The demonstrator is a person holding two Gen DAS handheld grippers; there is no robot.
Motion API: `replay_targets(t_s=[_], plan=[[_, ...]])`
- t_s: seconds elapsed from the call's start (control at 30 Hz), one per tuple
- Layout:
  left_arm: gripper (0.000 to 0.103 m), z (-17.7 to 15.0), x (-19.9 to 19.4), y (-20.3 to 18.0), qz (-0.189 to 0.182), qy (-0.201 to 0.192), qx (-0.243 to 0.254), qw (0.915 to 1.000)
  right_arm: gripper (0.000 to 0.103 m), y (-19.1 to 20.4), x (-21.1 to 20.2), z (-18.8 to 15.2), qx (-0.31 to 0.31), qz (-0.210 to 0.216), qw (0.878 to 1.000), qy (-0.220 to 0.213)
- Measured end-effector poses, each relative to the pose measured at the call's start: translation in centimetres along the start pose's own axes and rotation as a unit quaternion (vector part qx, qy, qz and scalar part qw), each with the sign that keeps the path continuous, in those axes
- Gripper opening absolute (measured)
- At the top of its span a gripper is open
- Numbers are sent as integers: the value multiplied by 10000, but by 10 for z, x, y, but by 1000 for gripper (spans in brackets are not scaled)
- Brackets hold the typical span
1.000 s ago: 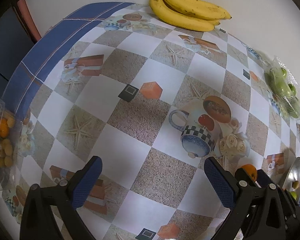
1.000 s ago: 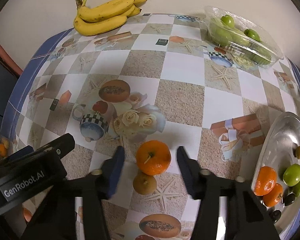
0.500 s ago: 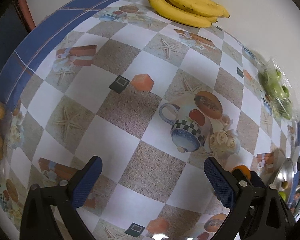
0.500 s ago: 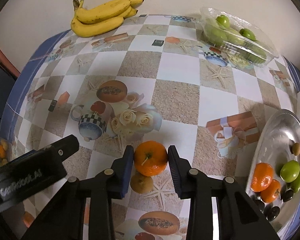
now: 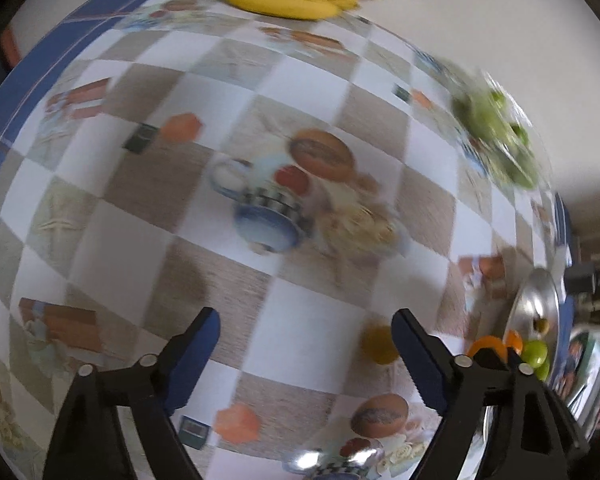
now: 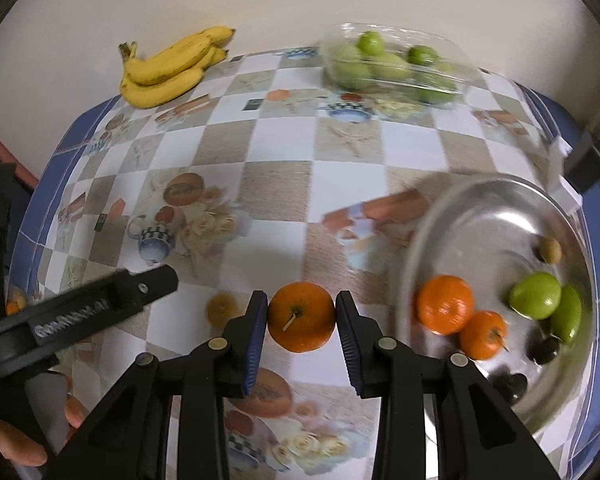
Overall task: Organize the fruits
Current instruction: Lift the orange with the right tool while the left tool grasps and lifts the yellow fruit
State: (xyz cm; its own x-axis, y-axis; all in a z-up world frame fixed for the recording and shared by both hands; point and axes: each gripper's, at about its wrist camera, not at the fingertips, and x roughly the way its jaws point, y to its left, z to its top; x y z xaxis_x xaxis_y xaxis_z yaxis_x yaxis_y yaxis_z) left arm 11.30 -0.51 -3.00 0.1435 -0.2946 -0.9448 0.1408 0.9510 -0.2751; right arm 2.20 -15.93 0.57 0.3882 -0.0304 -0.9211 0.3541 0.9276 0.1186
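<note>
Now the right tongs (image 6: 301, 316) are clamped on the round orange tangerine (image 6: 301, 317), a blue pad pressed to each flank so it can't roll, stem facing the camera. Just off to their right waits the shiny round metal tray (image 6: 452, 216), already holding two more tangerines and green fruit, so that looks like the drop spot. The left tongs (image 5: 306, 344) hang spread wide over the checkered tablecloth (image 5: 112, 240), gripping nothing, with a small yellowish-brown fruit (image 5: 378, 346) just inside their right finger, probably next.
</note>
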Motion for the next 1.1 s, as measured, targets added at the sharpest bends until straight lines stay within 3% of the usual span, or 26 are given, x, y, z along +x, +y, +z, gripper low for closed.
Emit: replay_targets(t_s=[0.13, 0.3, 0.47, 0.63, 0.8, 1.1], plan=[[81, -5, 9, -20, -66, 103, 279, 9995, 36, -17, -8, -4, 197, 7, 9998, -31], [66, -11, 21, -33, -107, 256, 435, 9987, 36, -33, -20, -7, 406, 48, 9991, -129], [63, -14, 27, -51, -40, 181, 562, 9983, 36, -44, -27, -10, 562, 106, 9982, -187], [49, -17, 28, -59, 130, 115, 671, 9976, 36, -48, -29, -11, 651, 166, 9975, -199], [28, -15, 28, -58, 115, 93, 578, 9982, 36, -49, -33, -12, 679, 248, 9971, -253], [27, -18, 12, -51, 182, -74, 546, 9983, 36, -57, -38, -12, 825, 401, 9954, -289]])
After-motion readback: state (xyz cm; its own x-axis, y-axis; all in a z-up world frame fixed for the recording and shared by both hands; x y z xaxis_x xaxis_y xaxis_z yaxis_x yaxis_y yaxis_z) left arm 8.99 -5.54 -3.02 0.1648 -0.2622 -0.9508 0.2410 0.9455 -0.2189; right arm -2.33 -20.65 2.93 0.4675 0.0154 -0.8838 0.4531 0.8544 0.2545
